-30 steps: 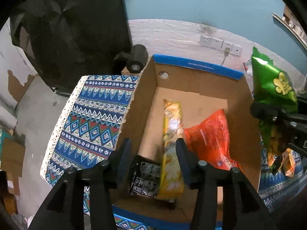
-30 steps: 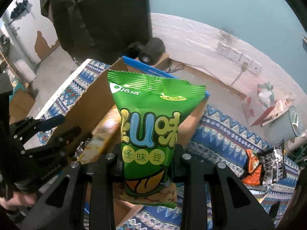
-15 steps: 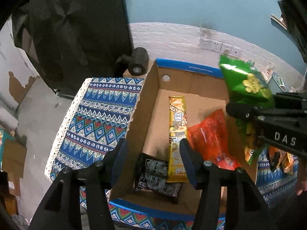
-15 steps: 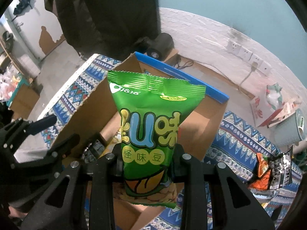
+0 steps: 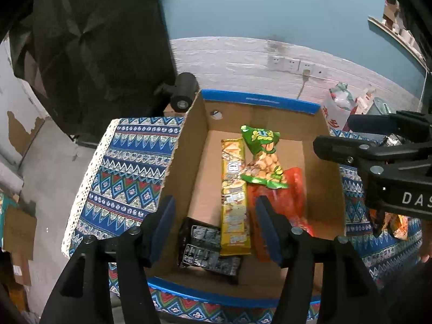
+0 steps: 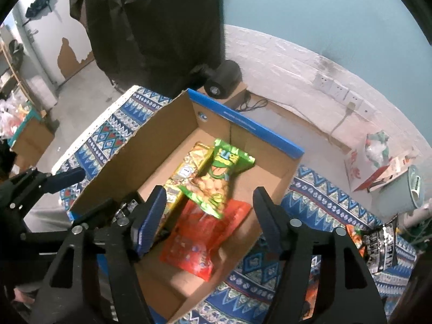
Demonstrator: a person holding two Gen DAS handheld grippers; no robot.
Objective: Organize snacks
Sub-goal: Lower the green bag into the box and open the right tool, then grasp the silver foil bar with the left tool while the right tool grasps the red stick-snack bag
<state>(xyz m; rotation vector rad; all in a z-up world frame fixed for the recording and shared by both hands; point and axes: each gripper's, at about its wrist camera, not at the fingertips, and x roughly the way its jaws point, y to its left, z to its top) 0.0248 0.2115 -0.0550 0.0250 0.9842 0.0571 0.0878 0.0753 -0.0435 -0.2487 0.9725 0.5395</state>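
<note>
A cardboard box (image 5: 183, 167) (image 6: 151, 145) with blue rims stands on a patterned cloth. In it lie a green snack bag (image 5: 263, 159) (image 6: 218, 178), a long yellow packet (image 5: 233, 197) (image 6: 186, 172), a red bag (image 5: 280, 202) (image 6: 208, 237) and a black packet (image 5: 205, 245). The green bag rests across the yellow packet and the red bag. My left gripper (image 5: 216, 224) is open and empty above the box's near end. My right gripper (image 6: 208, 216) is open and empty above the box; it also shows in the left wrist view (image 5: 378, 148) at the right.
More snack packets (image 6: 378, 243) lie on the cloth (image 5: 127, 178) right of the box. A black cylinder (image 5: 183, 94) sits behind the box's far left corner. A plastic bag and a pale bin (image 6: 399, 183) stand at the far right. Wall sockets (image 6: 340, 89) line the white wall.
My right gripper opened and let go of the green bag, which now lies in the box. The left gripper stayed open and drew back slightly.
</note>
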